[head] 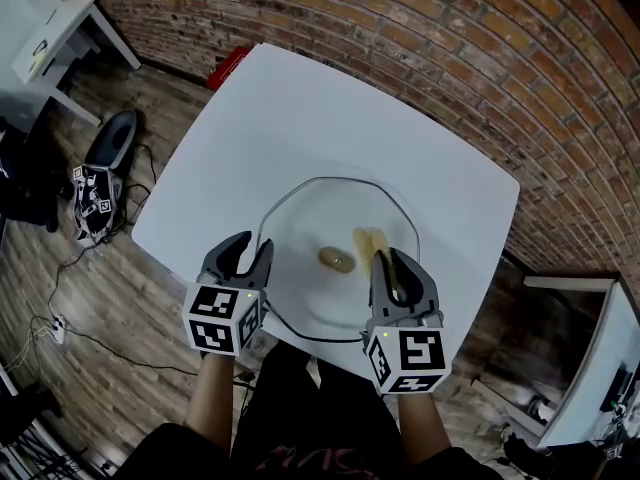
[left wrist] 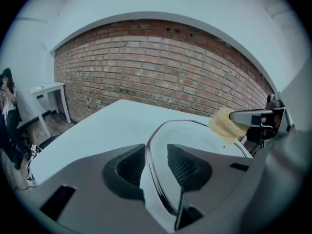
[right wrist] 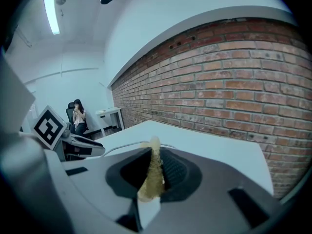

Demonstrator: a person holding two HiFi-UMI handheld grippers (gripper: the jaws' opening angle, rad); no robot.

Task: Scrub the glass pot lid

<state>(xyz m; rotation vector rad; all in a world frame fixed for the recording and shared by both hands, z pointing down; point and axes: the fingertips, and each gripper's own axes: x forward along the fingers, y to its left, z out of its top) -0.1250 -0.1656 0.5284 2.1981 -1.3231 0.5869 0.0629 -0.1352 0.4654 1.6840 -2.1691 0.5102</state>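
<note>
Bench (head: 300, 98): white; carries the lid.
Glass pot lid (head: 300, 218): on the bench, near its front edge.
Left claw (head: 252, 246): released; lid rim stands between its jaws, pads clear.
Right claw (head: 392, 260): clenched on the sponge.
Sponge (head: 368, 240): yellow; on the lid, beside the knob (head: 336, 259).

left gripper (head: 243, 248): jaws held apart, glass pot lid (left wrist: 195, 133) rim straddled, not pinched | right gripper (head: 393, 263): jaws clamped on yellow sponge (right wrist: 152, 175) | both angled forward-down, held side by side
</note>
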